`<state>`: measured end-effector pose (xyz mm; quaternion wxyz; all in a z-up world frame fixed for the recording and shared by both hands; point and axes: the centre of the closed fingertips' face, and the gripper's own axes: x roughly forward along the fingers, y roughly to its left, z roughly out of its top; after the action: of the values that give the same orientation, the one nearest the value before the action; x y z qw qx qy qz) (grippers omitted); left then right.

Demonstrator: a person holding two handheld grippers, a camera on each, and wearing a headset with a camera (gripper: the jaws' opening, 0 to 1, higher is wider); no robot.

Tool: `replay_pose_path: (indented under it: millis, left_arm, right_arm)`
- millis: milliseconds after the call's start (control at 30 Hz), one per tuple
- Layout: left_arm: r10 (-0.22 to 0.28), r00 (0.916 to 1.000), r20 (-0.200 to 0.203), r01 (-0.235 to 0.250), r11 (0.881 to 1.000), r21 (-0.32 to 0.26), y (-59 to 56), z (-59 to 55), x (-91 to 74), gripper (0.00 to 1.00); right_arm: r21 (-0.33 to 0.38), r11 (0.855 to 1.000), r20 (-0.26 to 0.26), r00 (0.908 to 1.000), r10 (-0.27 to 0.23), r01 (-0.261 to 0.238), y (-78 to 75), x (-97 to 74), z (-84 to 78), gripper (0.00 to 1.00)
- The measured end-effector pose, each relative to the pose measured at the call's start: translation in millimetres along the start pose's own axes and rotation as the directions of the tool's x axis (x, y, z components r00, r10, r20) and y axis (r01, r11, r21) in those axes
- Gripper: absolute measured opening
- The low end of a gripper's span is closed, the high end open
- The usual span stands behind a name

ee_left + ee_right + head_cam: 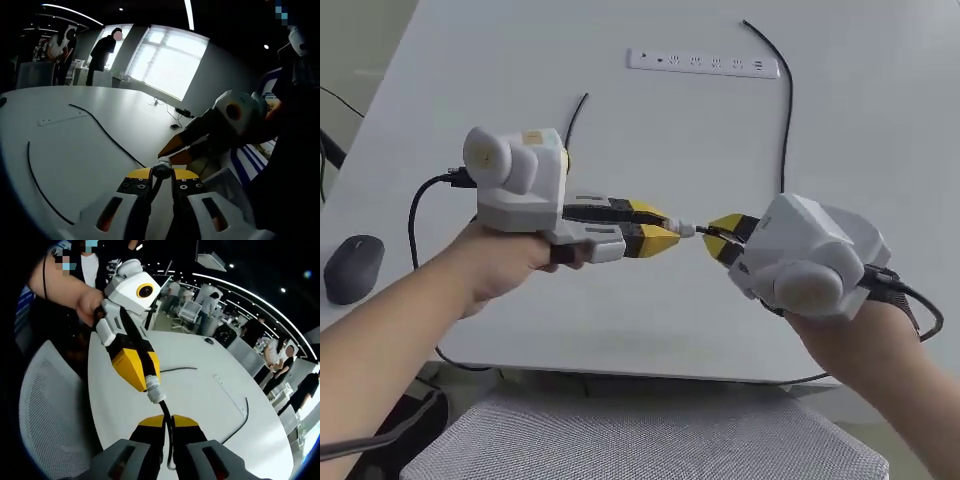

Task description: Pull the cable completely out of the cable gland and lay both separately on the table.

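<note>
Your left tool point(668, 234) clamps the white cable gland point(154, 388), your right tool point(715, 236) the thin black cable point(167, 415) just beside it, above the desk point(620, 320); the cable looks limp and slick, so grip near the gland.

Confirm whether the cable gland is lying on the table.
No: the cable gland is clamped in the left gripper, held in the air off the table.

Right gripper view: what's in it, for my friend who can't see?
The left tool pinches a white cable gland in its yellow tips. A black cable runs from it down into the right tool, over a white table.
</note>
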<state>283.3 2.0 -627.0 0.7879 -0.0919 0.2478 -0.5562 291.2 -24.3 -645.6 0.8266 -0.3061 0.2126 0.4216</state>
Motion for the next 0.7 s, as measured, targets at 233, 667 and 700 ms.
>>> replay_pose_path:
  millis: [233,667,700]
  left_arm:
    - [0.009,0.9999,-0.012,-0.009,1.0,0.007,0.2,-1.8,3.6,0.14]
    - [0.011,0.9999,-0.008,-0.011,1.0,-0.001,-0.5,-2.1,0.1,0.14]
    - [0.011,0.9999,-0.006,-0.011,1.0,-0.003,-0.7,-2.0,-0.3,0.14]
  right_arm:
    - [0.045,0.999,-0.006,1.0,0.0,0.0,1.4,2.9,-5.2,0.0]
    - [0.111,0.994,-0.033,0.9994,-0.01,0.014,-5.5,-1.1,-22.1,0.0]
    - [0.109,0.994,-0.037,0.9992,-0.013,0.017,-7.3,-1.6,-24.5,0.0]
